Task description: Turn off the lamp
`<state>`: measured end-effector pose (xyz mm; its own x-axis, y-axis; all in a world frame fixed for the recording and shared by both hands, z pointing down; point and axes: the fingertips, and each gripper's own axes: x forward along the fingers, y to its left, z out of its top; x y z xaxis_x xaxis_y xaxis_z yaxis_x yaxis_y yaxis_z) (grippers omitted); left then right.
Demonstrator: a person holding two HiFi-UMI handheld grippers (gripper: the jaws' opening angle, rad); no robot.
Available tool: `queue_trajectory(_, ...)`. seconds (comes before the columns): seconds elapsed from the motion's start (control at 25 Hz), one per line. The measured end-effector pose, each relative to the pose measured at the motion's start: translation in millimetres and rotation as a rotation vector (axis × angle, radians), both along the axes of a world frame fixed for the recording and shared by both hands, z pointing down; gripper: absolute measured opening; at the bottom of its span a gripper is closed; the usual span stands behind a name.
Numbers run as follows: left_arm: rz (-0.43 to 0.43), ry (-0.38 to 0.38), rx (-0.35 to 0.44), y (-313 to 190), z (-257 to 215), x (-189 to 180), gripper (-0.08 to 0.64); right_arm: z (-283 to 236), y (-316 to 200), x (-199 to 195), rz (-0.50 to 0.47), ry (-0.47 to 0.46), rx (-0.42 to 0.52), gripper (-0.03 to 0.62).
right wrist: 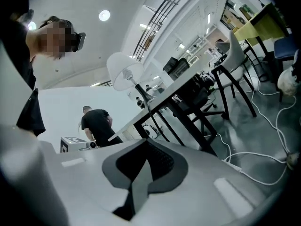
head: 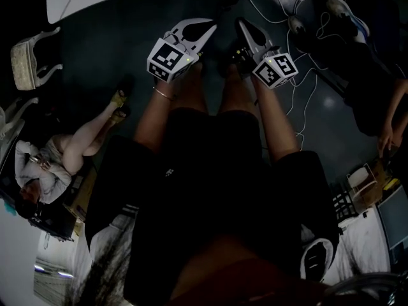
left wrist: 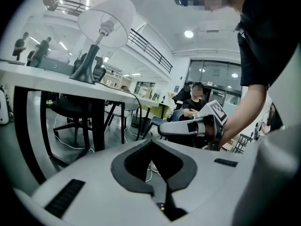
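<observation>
The lamp [left wrist: 104, 22] has a white shade and a dark grey foot [left wrist: 84, 72] and stands on the white table [left wrist: 56, 79], above and left of my left gripper [left wrist: 151, 141]. The right gripper view shows the lamp [right wrist: 123, 70] on the table [right wrist: 164, 94], well beyond my right gripper [right wrist: 145, 141]. Both grippers are shut, their tips meet and nothing is between them. They are held side by side below table height, over the person's legs: left gripper [head: 209, 29], right gripper [head: 242, 25]. The lamp does not show in the head view. Whether it is lit I cannot tell.
The table's black legs [left wrist: 28, 126] stand close on the left. White cables [head: 299, 75] trail over the dark floor. A person [head: 57, 164] sits at the left, another [head: 382, 107] at the right. A white chair [head: 29, 59] stands far left, more chairs [right wrist: 230, 65] behind the table.
</observation>
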<state>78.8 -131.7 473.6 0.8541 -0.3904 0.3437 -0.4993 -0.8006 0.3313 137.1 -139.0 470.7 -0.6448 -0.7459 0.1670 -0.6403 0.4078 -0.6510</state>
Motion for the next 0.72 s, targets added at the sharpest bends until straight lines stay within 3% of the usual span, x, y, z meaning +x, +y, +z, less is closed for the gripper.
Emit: queue_trajectory(0.72,-0.019,0.03,0.081,-14,-94,5,0.006,-106,-10,-6,-0.007,-0.037,0.112,0.0)
